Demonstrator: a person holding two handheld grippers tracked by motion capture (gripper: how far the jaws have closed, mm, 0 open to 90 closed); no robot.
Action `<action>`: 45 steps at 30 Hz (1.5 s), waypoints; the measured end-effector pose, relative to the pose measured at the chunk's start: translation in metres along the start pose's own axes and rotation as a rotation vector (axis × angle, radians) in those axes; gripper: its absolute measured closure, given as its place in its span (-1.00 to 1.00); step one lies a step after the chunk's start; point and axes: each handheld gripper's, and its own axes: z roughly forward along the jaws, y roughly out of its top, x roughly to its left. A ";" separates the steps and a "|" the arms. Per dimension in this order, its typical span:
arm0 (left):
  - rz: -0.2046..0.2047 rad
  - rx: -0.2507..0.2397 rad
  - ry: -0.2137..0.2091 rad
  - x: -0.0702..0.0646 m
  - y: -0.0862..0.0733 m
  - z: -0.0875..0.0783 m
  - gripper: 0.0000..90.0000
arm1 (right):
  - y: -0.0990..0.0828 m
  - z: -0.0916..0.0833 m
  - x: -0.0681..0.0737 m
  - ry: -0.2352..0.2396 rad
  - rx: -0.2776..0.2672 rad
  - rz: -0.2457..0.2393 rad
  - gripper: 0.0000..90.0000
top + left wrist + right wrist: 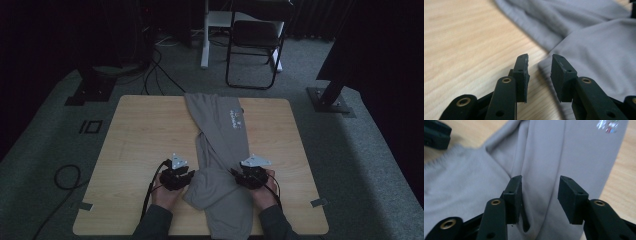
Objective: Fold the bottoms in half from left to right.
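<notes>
Nearest us, at the near edge of the table (pixel 135 150), our two hands come up either side of the grey trousers (pixel 222 145). The garment lies along the table's middle line, its near end spilling over the near edge and its far end reaching the far edge, where it droops off.

Our left claw (pixel 181 177) sits just beside the folded-over lump of cloth on its left flank. In the left gripper view the jaws stand parted over bare wood, the cloth's corner (pixel 544 66) just ahead between the tips; nothing is pinched, so this claw is released. We judge it is lined up to take that corner.

Our right claw (pixel 251 176) rests at the right flank of the garment. In the right gripper view its jaws straddle a raised ridge of fabric (pixel 539 195), yet the pads do not visibly press it, so we read it as released too, poised to close.

Farther on, the trousers narrow and cross, then widen toward the far edge, where a small printed logo (pixel 235 119) faces up.

Open wood lies broad on the left and narrower on the right, giving both hands room to sweep outward. Beyond the far edge stands a chair (pixel 255 45) on the floor.
</notes>
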 end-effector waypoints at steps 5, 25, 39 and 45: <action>-0.016 0.015 -0.049 -0.004 -0.007 0.002 0.56 | -0.008 0.004 0.004 -0.013 0.072 -0.027 0.22; -0.023 -0.004 -0.160 -0.020 0.007 0.015 0.64 | -0.015 -0.003 0.000 0.002 0.084 -0.008 0.87; 0.105 -0.117 -0.280 -0.056 0.027 -0.032 0.99 | -0.024 -0.025 -0.024 -0.062 0.051 0.075 0.99; 0.147 -0.121 -0.337 -0.074 0.023 -0.035 1.00 | -0.036 -0.021 -0.038 -0.096 0.128 0.147 0.80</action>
